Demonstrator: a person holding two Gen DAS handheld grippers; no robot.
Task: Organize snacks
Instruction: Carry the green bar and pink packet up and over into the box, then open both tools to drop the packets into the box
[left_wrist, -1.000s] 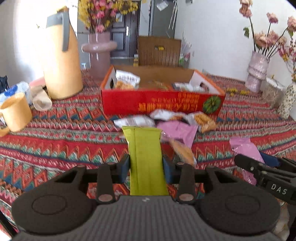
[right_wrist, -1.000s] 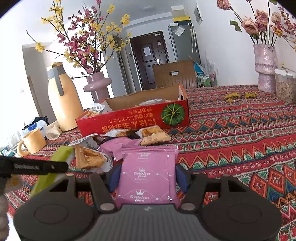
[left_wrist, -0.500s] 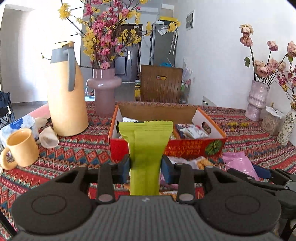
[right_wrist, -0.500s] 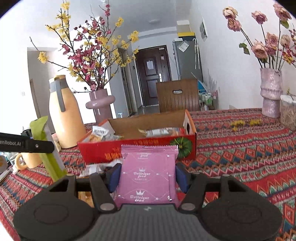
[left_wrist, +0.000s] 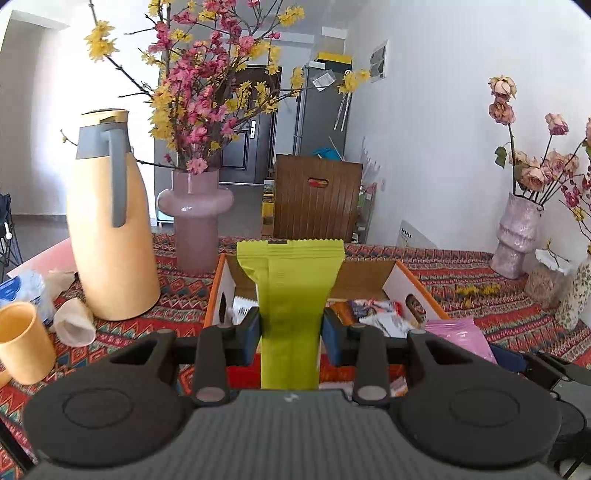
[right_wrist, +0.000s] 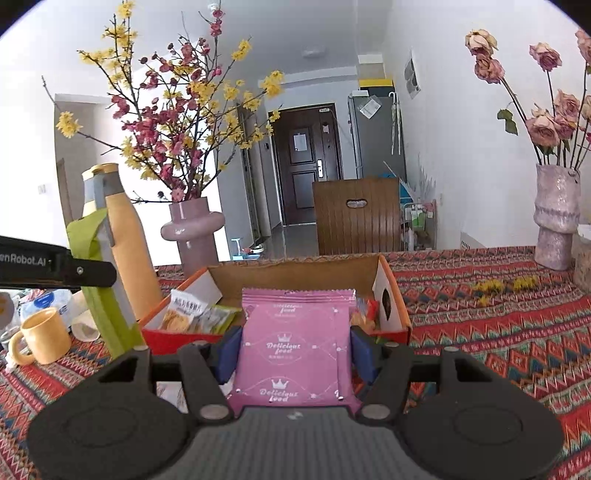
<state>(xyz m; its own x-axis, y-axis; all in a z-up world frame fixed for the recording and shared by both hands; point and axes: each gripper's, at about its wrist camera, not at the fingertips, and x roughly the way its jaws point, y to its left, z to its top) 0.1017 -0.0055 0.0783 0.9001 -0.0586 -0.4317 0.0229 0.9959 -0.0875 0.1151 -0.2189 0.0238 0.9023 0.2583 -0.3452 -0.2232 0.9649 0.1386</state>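
My left gripper (left_wrist: 291, 338) is shut on a long green snack packet (left_wrist: 290, 295) and holds it upright above the table, in front of the red cardboard box (left_wrist: 221, 291). My right gripper (right_wrist: 295, 349) is shut on a pink "Delicious food" packet (right_wrist: 295, 343), also raised just before the same box (right_wrist: 399, 314). The box holds several snack packets (right_wrist: 188, 314). The green packet and left gripper show at the left of the right wrist view (right_wrist: 99, 266). The pink packet shows at the right of the left wrist view (left_wrist: 458, 336).
A tall cream thermos (left_wrist: 110, 221), a yellow mug (left_wrist: 22, 343) and a pink vase of blossoms (left_wrist: 195, 221) stand left of the box on the patterned tablecloth (right_wrist: 498, 332). Vases with dried roses (left_wrist: 517, 232) stand at the far right. A wooden chair (right_wrist: 356, 214) is behind the table.
Both grippers have risen from the table with their packets and moved closer to the box. The loose snacks on the cloth have dropped out of sight below.
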